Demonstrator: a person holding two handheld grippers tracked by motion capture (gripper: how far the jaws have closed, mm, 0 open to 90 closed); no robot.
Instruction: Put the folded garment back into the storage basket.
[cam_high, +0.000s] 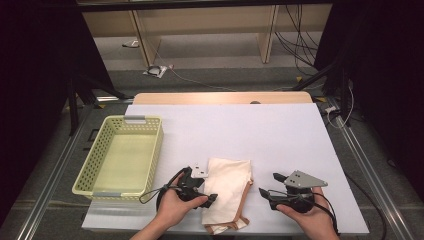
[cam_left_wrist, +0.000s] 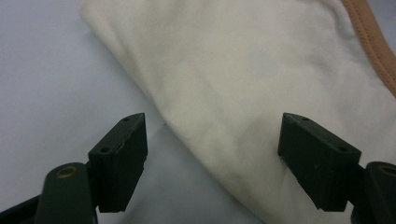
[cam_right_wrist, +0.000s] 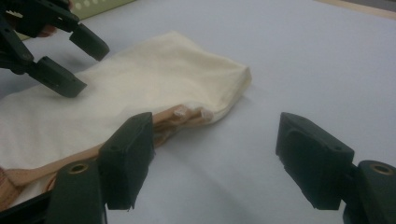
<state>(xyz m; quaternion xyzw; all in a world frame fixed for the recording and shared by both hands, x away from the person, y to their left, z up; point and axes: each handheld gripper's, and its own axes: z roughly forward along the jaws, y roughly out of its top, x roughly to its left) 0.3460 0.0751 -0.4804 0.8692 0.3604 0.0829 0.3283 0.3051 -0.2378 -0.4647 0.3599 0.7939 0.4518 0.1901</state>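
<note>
A folded cream cloth (cam_high: 227, 192) with a tan trim (cam_left_wrist: 373, 42) lies on the white table top (cam_high: 260, 130) near the front edge. My left gripper (cam_high: 206, 190) sits at the cloth's left edge, open. In the left gripper view its jaws straddle that edge of the cloth (cam_left_wrist: 243, 70), one over bare table and one over fabric. My right gripper (cam_high: 270, 184) hovers open just right of the cloth, with nothing between its jaws. The right gripper view shows the cloth (cam_right_wrist: 154, 79) ahead to the left and the left gripper (cam_right_wrist: 86, 65) over its far side.
A yellow-green perforated basket (cam_high: 155, 150) stands at the table's left side, and nothing lies inside it. The white cover's front edge runs close under both hands. Cables lie on the floor (cam_high: 295, 45) beyond the table.
</note>
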